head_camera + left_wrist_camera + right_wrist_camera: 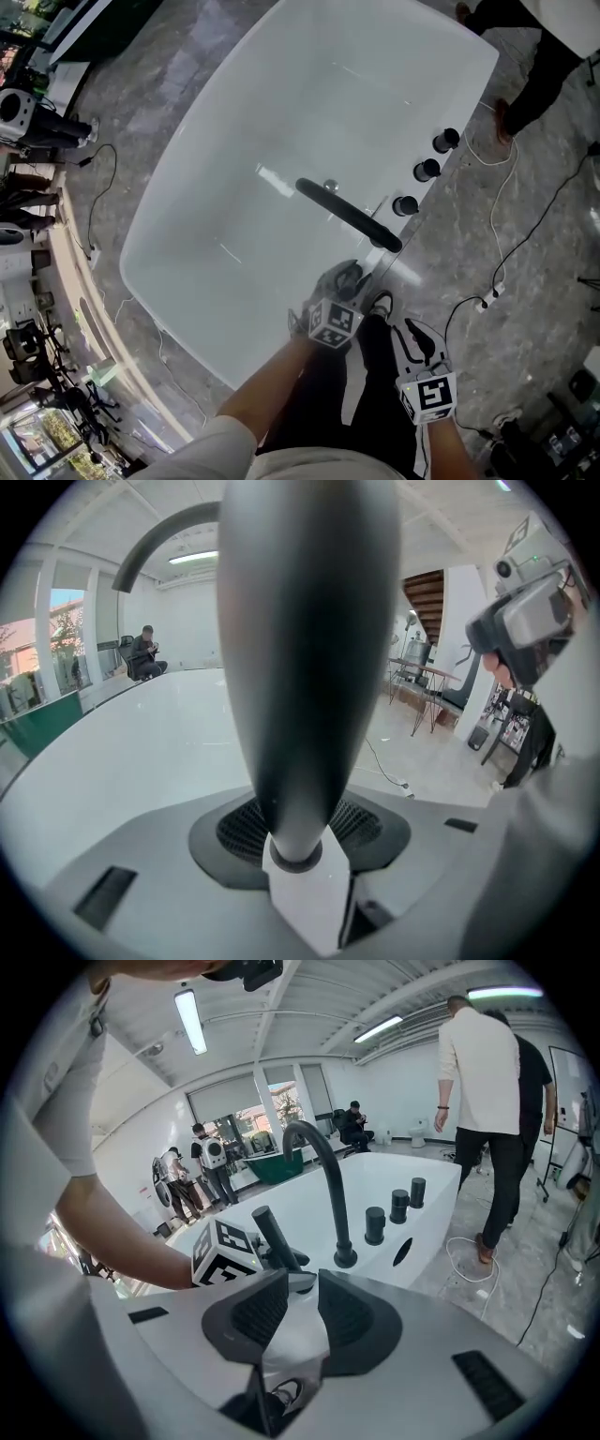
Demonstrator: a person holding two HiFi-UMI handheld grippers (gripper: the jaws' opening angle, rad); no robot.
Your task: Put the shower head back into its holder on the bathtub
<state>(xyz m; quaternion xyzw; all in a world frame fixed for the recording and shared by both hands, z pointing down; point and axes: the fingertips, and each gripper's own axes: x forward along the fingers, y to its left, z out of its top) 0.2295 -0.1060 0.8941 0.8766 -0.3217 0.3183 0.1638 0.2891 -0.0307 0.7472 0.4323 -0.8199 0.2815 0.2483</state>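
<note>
Shower head (pixel 272 1232) at white bathtub (pixel 281 112)

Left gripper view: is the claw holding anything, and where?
Apparently nothing: the left claw stands open around the shower head, near its handle's base, without clamping it.

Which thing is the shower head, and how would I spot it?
Find the big white bathtub, then look along its rim to the row of three stubby black knobs and the tall black faucet. Just past the faucet, by the left gripper, is the shower head: a straight, slanted black rod, not arched like the faucet or short like the knobs.
</note>
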